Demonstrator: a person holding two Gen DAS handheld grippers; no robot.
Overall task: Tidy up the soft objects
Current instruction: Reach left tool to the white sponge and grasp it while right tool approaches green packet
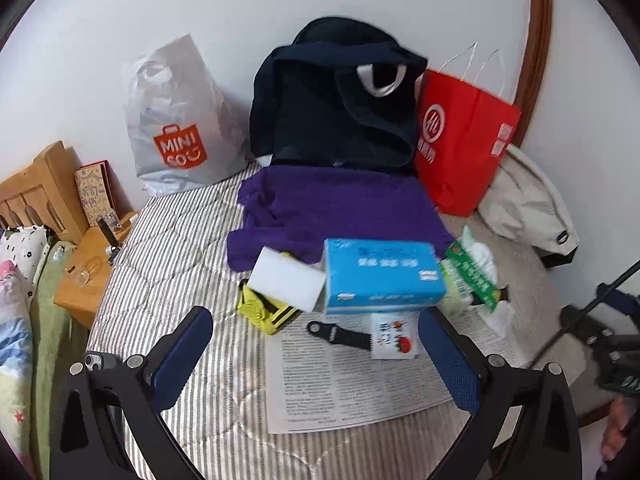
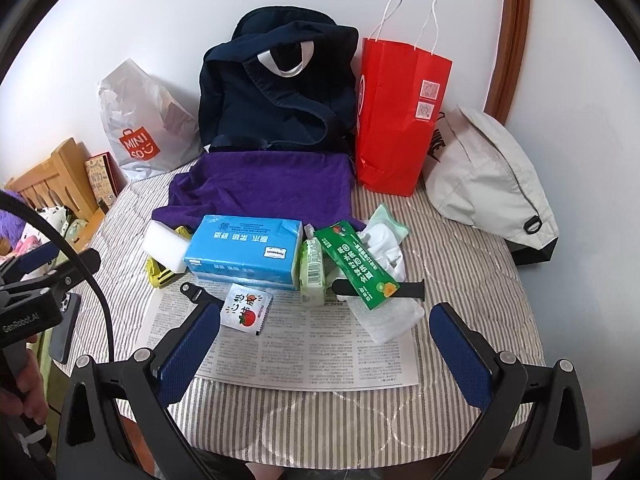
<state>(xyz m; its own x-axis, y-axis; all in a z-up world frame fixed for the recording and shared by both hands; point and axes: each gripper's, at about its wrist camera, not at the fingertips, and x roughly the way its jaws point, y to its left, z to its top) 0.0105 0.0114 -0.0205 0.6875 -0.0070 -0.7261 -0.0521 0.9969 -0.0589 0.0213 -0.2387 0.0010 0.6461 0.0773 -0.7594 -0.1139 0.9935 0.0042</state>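
Both tools hang wide with nothing between their pads: my left tool [image 1: 316, 360] and my right tool [image 2: 324, 344] hover low over the printed sheet [image 2: 304, 352] on the striped bed [image 2: 460, 248], short of the pile.

Going left to right across that pile, I count one white sponge block [image 2: 164, 246], one yellow item [image 2: 158, 276] half buried under it, one blue tissue pack [image 2: 244, 252], one small tomato-print sachet [image 2: 246, 312], one pale green wipes packet [image 2: 312, 268], one green printed pack [image 2: 356, 266] and one bundle of white cloth [image 2: 384, 246]. Two black watch-strap pieces show, one by the sachet [image 2: 196, 294] and one under the green pack [image 2: 408, 291]. Behind them lies one purple towel [image 2: 264, 192].

I judge the sponge very light and springy, so a gentle pinch across its short sides should do. The tissue pack is light but squashy; I would take it across the narrow width near one end. The towel is limp and will drape, so I would pinch a raised fold at its front edge. The wipes packet looks slick, and a firm mid-body hold seems safest.
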